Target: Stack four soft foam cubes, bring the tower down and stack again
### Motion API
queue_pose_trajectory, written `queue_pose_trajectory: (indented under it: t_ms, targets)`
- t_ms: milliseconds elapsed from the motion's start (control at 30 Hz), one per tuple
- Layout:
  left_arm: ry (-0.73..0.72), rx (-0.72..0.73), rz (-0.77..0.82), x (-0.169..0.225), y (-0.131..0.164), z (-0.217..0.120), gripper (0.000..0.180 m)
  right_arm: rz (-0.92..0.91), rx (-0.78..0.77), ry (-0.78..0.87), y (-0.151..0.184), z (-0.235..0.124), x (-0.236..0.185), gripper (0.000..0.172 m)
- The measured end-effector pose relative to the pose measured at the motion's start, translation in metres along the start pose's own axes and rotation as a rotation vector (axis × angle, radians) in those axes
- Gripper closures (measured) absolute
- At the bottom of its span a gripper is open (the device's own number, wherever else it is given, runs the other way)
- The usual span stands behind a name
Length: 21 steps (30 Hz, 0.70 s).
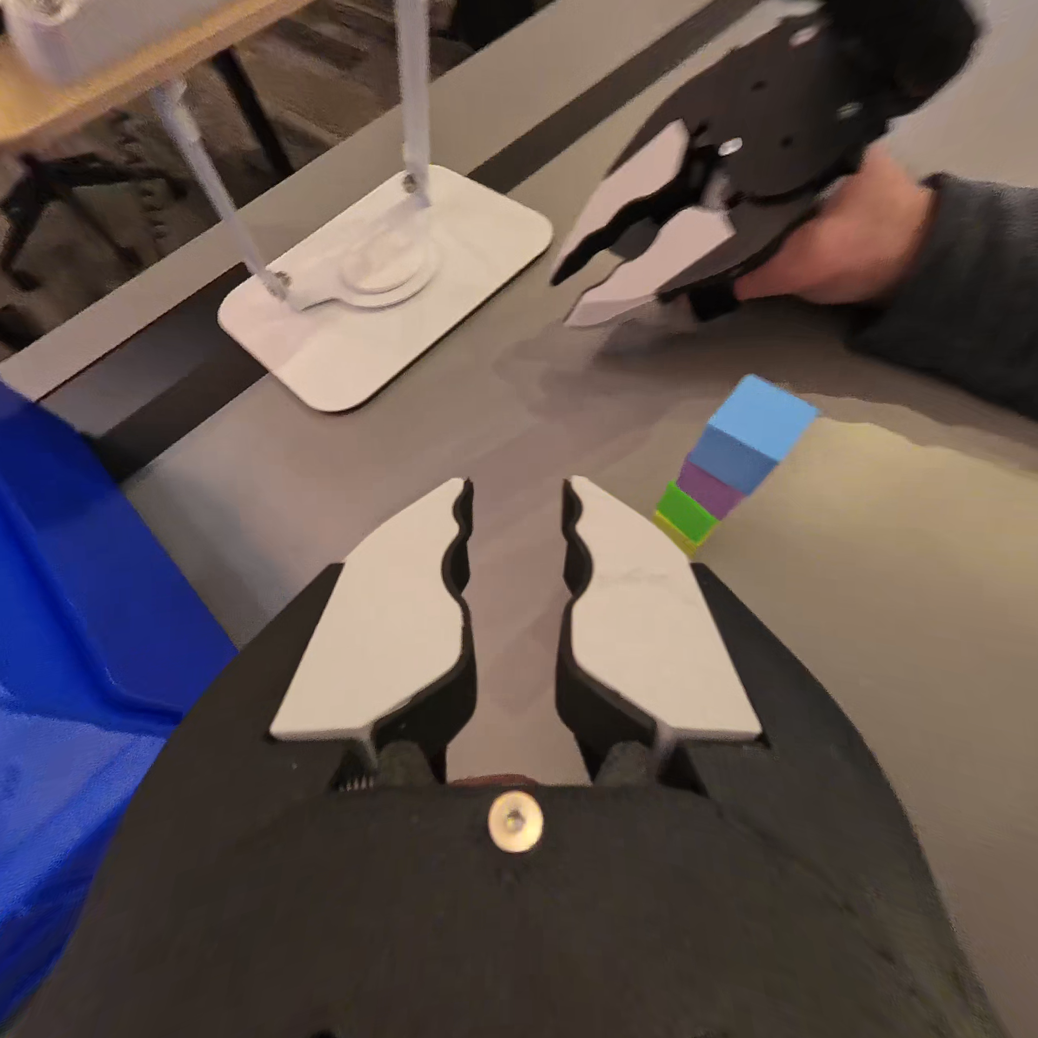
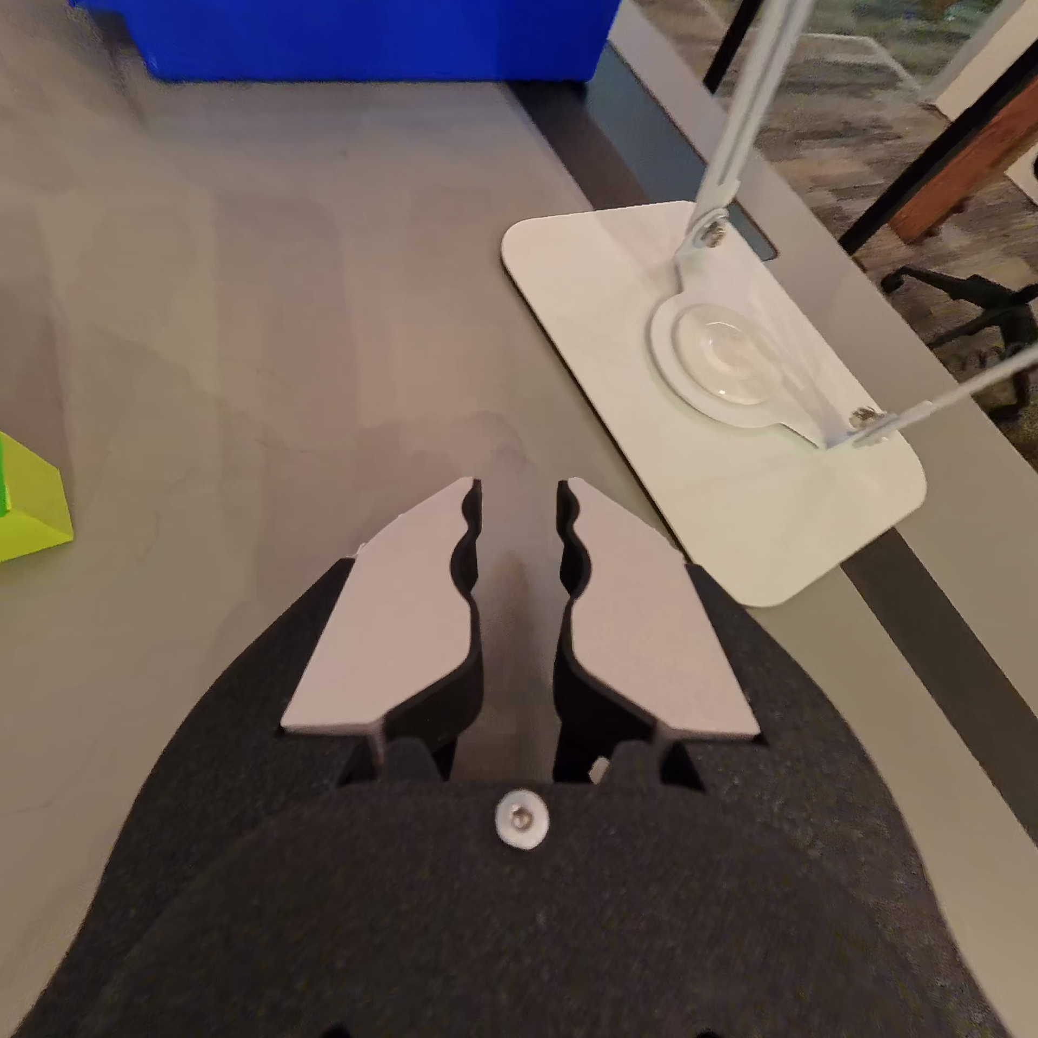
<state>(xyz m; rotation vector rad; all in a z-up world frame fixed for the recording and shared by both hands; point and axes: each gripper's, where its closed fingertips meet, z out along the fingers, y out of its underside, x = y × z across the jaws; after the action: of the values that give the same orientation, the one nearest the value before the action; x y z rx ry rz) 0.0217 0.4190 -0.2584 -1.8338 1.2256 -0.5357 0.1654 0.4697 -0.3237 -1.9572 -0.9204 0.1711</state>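
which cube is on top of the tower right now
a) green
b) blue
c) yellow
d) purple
b, the blue cube caps the tower in the left wrist view, with the purple cube, green cube and yellow cube beneath it.

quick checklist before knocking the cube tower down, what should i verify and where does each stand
1. All four cubes stacked: ok. The blue cube tops purple, green and yellow.
2. Tower straight: cannot tell; it looks slanted, but the wide-angle view may cause that.
3. Left gripper free: ok, open with only bare table between its fingers.
4. Right gripper free: ok, open and holding nothing.
5. Room for cubes to fall: ok; the white stand base and blue bin sit apart from the tower.
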Motion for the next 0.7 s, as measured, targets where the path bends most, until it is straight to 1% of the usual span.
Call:
queue_pose_trajectory:
  t_ms: [100,167,233,333,400,433,533,600,700]
  targets:
    - [-0.112,-0.032,-0.015,-0.011,0.026,0.015,0.171,0.068,0.041,0.032,0.002,-0.015,0.007,0.150]
    - [-0.159,-0.012,-0.041,-0.016,0.035,0.023,0.180,0.084,0.047,0.053,0.007,-0.026,0.007,0.152]
    - [-0.222,-0.006,-0.069,-0.026,0.042,0.028,0.180,0.083,0.038,0.065,0.015,-0.037,0.002,0.156]
    - [-0.290,-0.024,-0.054,-0.034,0.048,0.029,0.180,0.073,0.021,0.074,0.028,-0.057,-0.009,0.160]
    - [-0.318,-0.031,-0.018,-0.034,0.049,0.027,0.180,0.076,0.012,0.091,0.038,-0.072,-0.014,0.170]
    - [-0.332,-0.032,-0.017,-0.035,0.051,0.026,0.180,0.083,-0.004,0.097,0.045,-0.080,-0.015,0.172]
    - [-0.324,-0.045,-0.093,-0.040,0.061,0.024,0.180,0.093,-0.048,0.123,0.066,-0.100,-0.016,0.172]
    - [-0.327,-0.027,-0.125,-0.045,0.062,0.019,0.180,0.111,-0.060,0.138,0.076,-0.111,-0.012,0.172]
    - [-0.328,-0.031,-0.174,-0.049,0.066,0.016,0.180,0.163,-0.070,0.184,0.087,-0.121,0.003,0.172]
